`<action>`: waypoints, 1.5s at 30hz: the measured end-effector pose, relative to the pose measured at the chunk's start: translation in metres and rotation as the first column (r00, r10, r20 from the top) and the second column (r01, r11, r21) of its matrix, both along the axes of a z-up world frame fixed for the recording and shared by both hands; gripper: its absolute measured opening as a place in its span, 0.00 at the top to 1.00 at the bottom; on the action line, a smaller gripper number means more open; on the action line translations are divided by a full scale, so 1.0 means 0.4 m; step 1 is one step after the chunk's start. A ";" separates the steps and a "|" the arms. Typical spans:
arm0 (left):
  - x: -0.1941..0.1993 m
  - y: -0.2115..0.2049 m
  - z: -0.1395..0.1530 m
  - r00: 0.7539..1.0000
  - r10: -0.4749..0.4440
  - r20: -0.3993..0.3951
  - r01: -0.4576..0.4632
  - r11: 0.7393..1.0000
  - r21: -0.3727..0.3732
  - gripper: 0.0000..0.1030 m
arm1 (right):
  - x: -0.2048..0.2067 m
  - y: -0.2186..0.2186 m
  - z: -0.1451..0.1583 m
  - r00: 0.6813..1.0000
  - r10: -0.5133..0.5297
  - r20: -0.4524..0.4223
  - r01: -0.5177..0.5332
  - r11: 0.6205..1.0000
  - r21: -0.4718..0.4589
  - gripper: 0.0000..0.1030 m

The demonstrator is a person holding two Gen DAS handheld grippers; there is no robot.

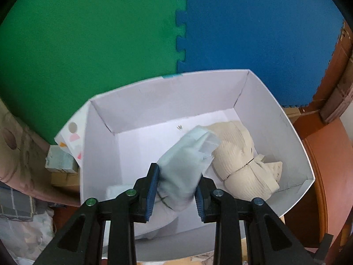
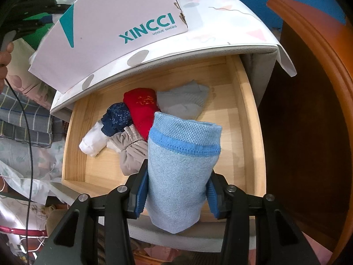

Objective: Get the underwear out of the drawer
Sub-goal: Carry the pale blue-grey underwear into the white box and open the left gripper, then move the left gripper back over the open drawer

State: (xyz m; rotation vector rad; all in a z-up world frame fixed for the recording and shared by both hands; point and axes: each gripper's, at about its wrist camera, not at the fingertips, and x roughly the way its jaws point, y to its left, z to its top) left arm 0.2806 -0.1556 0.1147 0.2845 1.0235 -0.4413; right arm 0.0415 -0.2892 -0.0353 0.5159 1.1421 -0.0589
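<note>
Clamping a pale mint folded underwear (image 1: 183, 165), left tongs (image 1: 176, 190) are hanging over the white box (image 1: 101, 145) w/ a cream rolled piece (image 1: 240, 161) inside; right tongs (image 2: 176, 190) are gripping a light-blue roll (image 2: 181, 165) above the open wooden drawer (image 2: 249, 110), other rolled pieces (image 2: 141, 108) lying inside.

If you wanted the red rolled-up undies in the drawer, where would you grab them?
Probably across the middle of the red roll, coming straight down from above. It lies long and narrow, wedged between the navy lace piece and the grey one, so its sides are crowded and only its top is free.
</note>
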 end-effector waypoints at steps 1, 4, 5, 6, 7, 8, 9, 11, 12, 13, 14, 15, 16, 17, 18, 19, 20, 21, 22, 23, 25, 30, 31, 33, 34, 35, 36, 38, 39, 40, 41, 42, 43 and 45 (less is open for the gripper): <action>-0.001 -0.002 -0.010 1.000 0.001 -0.001 -0.001 1.000 0.003 0.71 | 0.001 0.001 -0.002 1.000 0.001 -0.001 -0.001 1.000 0.000 0.59; 0.001 -0.004 -0.020 1.000 0.004 -0.005 -0.004 1.000 -0.004 0.71 | 0.002 0.000 -0.003 1.000 0.001 0.000 -0.001 1.000 0.003 0.59; 0.002 -0.004 -0.019 1.000 0.010 -0.003 -0.010 1.000 -0.005 0.71 | 0.002 0.002 -0.004 1.000 0.001 0.000 -0.001 1.000 0.002 0.59; 0.003 -0.004 -0.017 1.000 0.015 0.000 -0.015 1.000 -0.004 0.71 | 0.001 0.003 -0.003 1.000 0.001 0.001 -0.001 1.000 0.002 0.59; 0.004 -0.004 -0.015 1.000 0.020 0.001 -0.020 1.000 -0.001 0.68 | 0.001 0.002 -0.003 1.000 0.002 0.001 -0.002 1.000 0.004 0.59; 0.006 -0.002 -0.014 1.000 0.027 0.001 -0.027 1.000 0.000 0.68 | 0.002 0.004 -0.004 1.000 0.002 0.001 -0.002 1.000 0.004 0.59; 0.006 0.002 -0.012 0.999 0.033 0.000 -0.033 0.999 -0.006 0.66 | 0.002 0.004 -0.004 1.000 0.001 0.002 -0.001 1.000 0.004 0.59; 0.006 0.008 -0.007 0.999 0.048 0.003 -0.048 0.999 -0.019 0.61 | 0.002 0.004 -0.004 1.000 0.003 0.000 -0.003 1.000 0.004 0.59; 0.004 0.012 -0.004 0.999 0.054 0.006 -0.054 0.998 -0.025 0.57 | 0.002 0.003 -0.004 1.000 0.003 0.001 -0.003 1.000 0.003 0.59; 0.004 0.012 -0.001 0.999 0.053 0.003 -0.053 0.998 -0.028 0.56 | 0.003 0.004 -0.006 1.000 0.002 0.002 -0.002 1.000 0.002 0.59; 0.005 0.013 0.002 0.999 0.053 0.000 -0.053 0.998 -0.031 0.55 | 0.003 0.006 -0.004 1.000 0.002 0.001 -0.002 1.000 0.003 0.59; 0.005 0.015 0.007 0.999 0.053 -0.006 -0.053 0.998 -0.036 0.54 | 0.003 0.005 -0.004 1.000 0.003 0.000 -0.003 1.000 0.003 0.59; 0.006 0.017 0.012 0.999 0.054 -0.009 -0.054 0.998 -0.035 0.52 | 0.002 0.005 -0.003 1.000 0.002 0.001 -0.002 1.000 0.003 0.59; 0.006 0.018 0.017 0.998 0.058 -0.004 -0.058 0.998 -0.030 0.52 | 0.002 0.005 -0.003 1.000 0.001 0.002 -0.001 1.000 0.003 0.59; 0.005 0.021 0.024 0.998 0.062 0.009 -0.062 0.998 -0.021 0.51 | 0.002 0.005 -0.003 1.000 0.002 0.001 -0.002 1.000 0.004 0.59; 0.001 0.025 0.031 0.998 0.064 0.028 -0.064 0.998 -0.016 0.50 | 0.003 0.005 -0.004 1.000 0.003 0.000 -0.003 1.000 0.003 0.59; -0.003 0.027 0.038 0.997 0.065 0.041 -0.065 0.998 -0.013 0.50 | 0.002 0.004 -0.003 1.000 0.002 0.001 -0.002 1.000 0.002 0.59; -0.007 0.032 0.045 0.997 0.067 0.048 -0.067 0.998 -0.012 0.49 | 0.002 0.006 -0.003 1.000 0.002 0.002 -0.002 1.000 0.001 0.59; -0.011 0.040 0.052 0.997 0.068 0.044 -0.067 0.998 -0.017 0.49 | 0.002 0.007 -0.003 1.000 0.003 0.002 -0.003 1.000 0.003 0.59; -0.014 0.046 0.058 0.997 0.067 0.042 -0.067 0.998 -0.020 0.49 | 0.002 0.007 -0.003 1.000 0.003 0.002 -0.003 1.000 0.002 0.59; -0.029 0.063 0.073 0.996 0.071 0.056 -0.070 0.997 -0.016 0.49 | 0.002 0.006 -0.003 1.000 0.003 0.002 -0.003 1.000 0.000 0.59; -0.080 0.112 0.107 0.994 0.065 0.092 -0.064 0.998 -0.016 0.49 | 0.005 0.008 -0.003 1.000 0.004 0.001 -0.004 1.000 -0.001 0.59; -0.090 0.121 0.111 0.993 0.068 0.094 -0.066 0.998 -0.018 0.49 | 0.004 0.008 -0.003 1.000 0.003 0.001 -0.003 1.000 -0.004 0.59; -0.117 0.146 0.118 0.993 0.067 0.098 -0.065 0.998 -0.025 0.49 | 0.005 0.010 -0.002 1.000 0.004 0.001 -0.004 1.000 -0.006 0.59; -0.128 0.155 0.120 0.992 0.068 0.102 -0.066 0.997 -0.027 0.49 | 0.005 0.010 -0.002 1.000 0.002 0.001 -0.002 1.000 -0.006 0.59; -0.141 0.168 0.122 0.991 0.072 0.109 -0.069 0.997 -0.028 0.49 | 0.005 0.010 -0.002 1.000 0.001 0.002 -0.001 1.000 -0.009 0.59; -0.154 0.179 0.124 0.990 0.076 0.116 -0.073 0.997 -0.026 0.49 | 0.006 0.013 -0.002 1.000 0.003 0.001 -0.003 1.000 -0.011 0.59; -0.180 0.207 0.127 0.986 0.092 0.138 -0.090 0.996 -0.022 0.49 | 0.006 0.013 -0.002 1.000 0.002 0.001 -0.002 1.000 -0.014 0.59; -0.194 0.220 0.129 0.983 0.100 0.154 -0.098 0.995 -0.020 0.49 | 0.006 0.013 -0.002 1.000 -0.001 0.000 0.001 1.000 -0.016 0.59; -0.209 0.236 0.130 0.979 0.110 0.172 -0.109 0.994 -0.016 0.49 | 0.006 0.014 -0.002 1.000 0.000 0.000 0.000 1.000 -0.017 0.59; -0.223 0.251 0.131 0.975 0.124 0.183 -0.123 0.992 -0.015 0.49 | 0.005 0.013 -0.001 1.000 -0.001 0.001 0.001 1.000 -0.018 0.59; -0.238 0.270 0.128 0.970 0.142 0.197 -0.142 0.990 -0.011 0.49 | 0.005 0.013 0.000 1.000 -0.004 0.002 0.004 1.000 -0.020 0.59; -0.249 0.284 0.124 0.966 0.152 0.207 -0.154 0.988 -0.008 0.49 | 0.006 0.013 0.000 1.000 -0.005 0.004 0.005 1.000 -0.022 0.59; -0.275 0.314 0.110 0.960 0.173 0.222 -0.176 0.984 -0.003 0.49 | 0.004 0.012 0.001 1.000 -0.006 0.009 0.007 1.000 -0.028 0.59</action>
